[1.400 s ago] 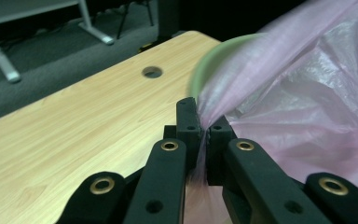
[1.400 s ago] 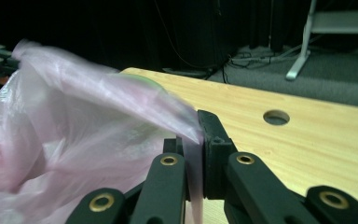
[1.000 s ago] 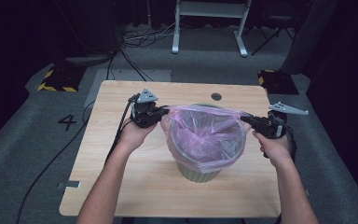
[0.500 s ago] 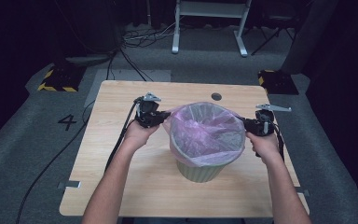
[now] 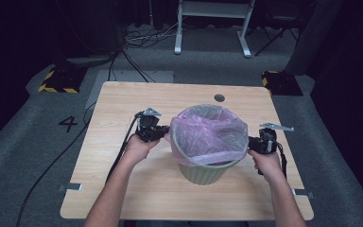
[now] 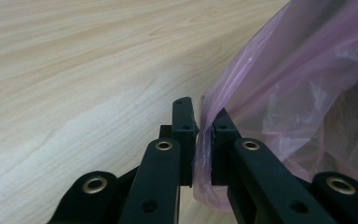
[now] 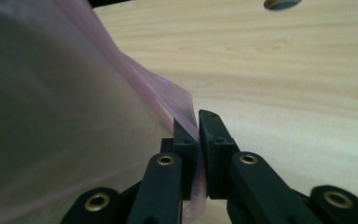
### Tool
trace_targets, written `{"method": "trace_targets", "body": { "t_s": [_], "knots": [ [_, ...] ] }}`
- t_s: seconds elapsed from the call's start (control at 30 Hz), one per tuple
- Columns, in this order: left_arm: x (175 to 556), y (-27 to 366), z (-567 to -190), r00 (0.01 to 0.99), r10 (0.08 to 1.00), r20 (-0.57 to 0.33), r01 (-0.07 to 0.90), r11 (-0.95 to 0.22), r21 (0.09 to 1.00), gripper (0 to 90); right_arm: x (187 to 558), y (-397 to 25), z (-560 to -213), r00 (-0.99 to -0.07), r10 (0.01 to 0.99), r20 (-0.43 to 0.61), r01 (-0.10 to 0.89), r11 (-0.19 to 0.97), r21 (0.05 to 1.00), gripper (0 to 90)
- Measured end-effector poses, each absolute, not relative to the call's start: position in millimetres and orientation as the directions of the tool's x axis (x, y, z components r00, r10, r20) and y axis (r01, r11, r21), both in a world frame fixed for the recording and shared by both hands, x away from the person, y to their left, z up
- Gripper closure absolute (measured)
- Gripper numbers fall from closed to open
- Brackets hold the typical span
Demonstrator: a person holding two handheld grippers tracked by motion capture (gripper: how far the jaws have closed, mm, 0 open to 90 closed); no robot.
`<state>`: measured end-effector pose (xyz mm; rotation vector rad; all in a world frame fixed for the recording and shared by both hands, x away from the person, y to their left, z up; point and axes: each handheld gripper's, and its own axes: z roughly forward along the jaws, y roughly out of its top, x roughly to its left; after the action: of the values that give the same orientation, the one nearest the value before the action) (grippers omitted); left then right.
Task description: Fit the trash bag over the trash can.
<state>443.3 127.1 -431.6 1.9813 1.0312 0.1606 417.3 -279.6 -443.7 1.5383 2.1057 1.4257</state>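
Bench: light wood, carrying everything; a small round hole sits near its far edge.
Bin: pale green, upright, roughly mid-bench and a little toward the right edge.
Bag: thin pink liner, mouth spread wide over the bin's rim, its edge draped partway down the outside.
Step in hand: the liner looks to be in the middle of being fitted, with the cuff stretched out to both sides.
Next move: probably drawing both pinched edges down evenly so the cuff seats around the rim, gently enough not to tear the film.
Arms: both forearms reach in from the near edge, hands level at rim height on opposite sides.
Left hand-held gripper: jaws closed, pinching the liner's edge between them.
Right hand-held gripper: jaws likewise clamped on a fold of the liner.
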Motion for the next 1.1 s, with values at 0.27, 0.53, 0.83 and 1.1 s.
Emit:
{"method": "trace_targets", "body": {
  "t_s": [0.27, 0.53, 0.83, 1.1],
  "knots": [
    [437, 128, -450, 0.643, 0.714, -0.275, 0.613, -0.265, 0.745, 82.9, 409, -283, -463, -0.441, 0.808, 0.391, 0.673, 0.01, 0.74, 84.3],
    [435, 136, -442, 0.628, 0.722, -0.289, 0.613, -0.231, 0.755, 60.9, 401, -284, -453, -0.466, 0.796, 0.385, 0.639, 0.002, 0.769, 60.8],
    [412, 161, -406, 0.639, 0.722, -0.264, 0.546, -0.184, 0.817, 39.4, 360, -306, -411, -0.586, 0.724, 0.364, 0.539, 0.012, 0.842, 42.0],
    [398, 174, -388, 0.652, 0.716, -0.25, 0.494, -0.15, 0.857, 38.1, 331, -316, -383, -0.643, 0.68, 0.352, 0.449, -0.037, 0.893, 40.7]
  ]
}}
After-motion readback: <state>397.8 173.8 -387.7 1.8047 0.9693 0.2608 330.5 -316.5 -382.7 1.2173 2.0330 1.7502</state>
